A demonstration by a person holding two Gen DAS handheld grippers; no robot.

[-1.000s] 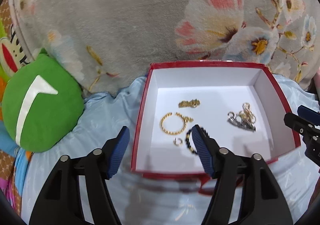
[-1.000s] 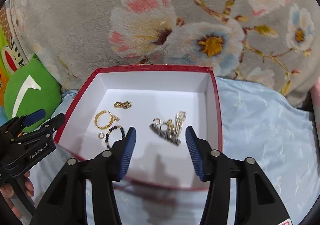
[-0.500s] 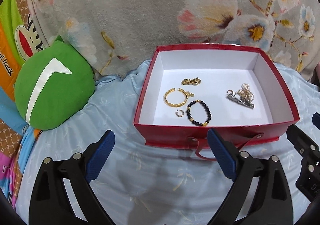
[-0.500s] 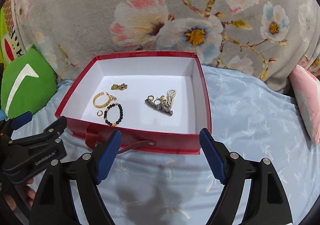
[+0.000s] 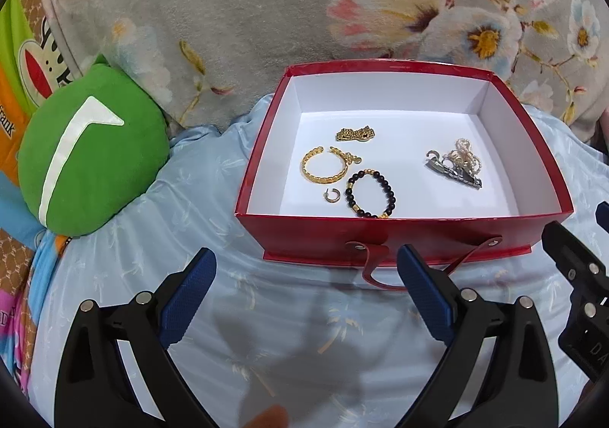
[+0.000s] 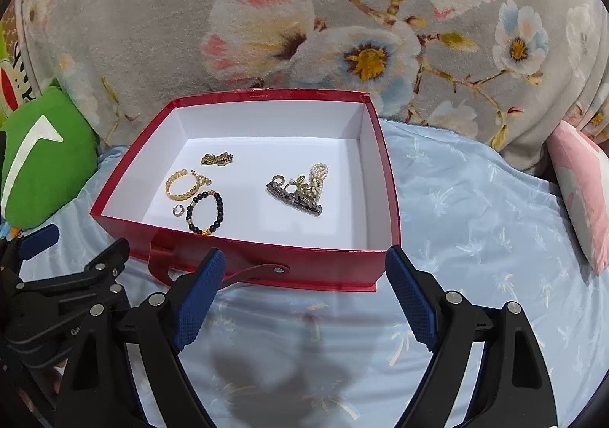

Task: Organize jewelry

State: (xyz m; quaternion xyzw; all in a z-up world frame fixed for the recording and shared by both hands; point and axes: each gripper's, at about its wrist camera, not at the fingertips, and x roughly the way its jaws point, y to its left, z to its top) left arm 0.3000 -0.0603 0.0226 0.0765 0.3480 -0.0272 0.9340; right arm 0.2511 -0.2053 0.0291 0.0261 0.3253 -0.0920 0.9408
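Note:
A red box (image 5: 399,237) (image 6: 243,262) with a white inside sits on the light blue bedspread. In it lie a gold chain bracelet (image 5: 325,169) (image 6: 183,185), a black bead bracelet (image 5: 370,194) (image 6: 204,212), a small ring (image 5: 332,195) (image 6: 177,210), a gold brooch (image 5: 355,133) (image 6: 217,158) and a tangle of pearls and a dark hair clip (image 5: 455,169) (image 6: 300,190). My left gripper (image 5: 306,291) is open and empty, in front of the box. My right gripper (image 6: 304,291) is open and empty, also in front of the box.
A green plush cushion (image 5: 87,150) (image 6: 42,157) lies left of the box. A grey floral blanket (image 5: 304,1) (image 6: 304,9) rises behind it. A pink pillow (image 6: 582,184) lies at the right. A red strap handle (image 5: 375,268) (image 6: 243,273) hangs from the box front.
Both grippers have pulled back out of the box toward me and opened wider. The jewelry inside has not moved.

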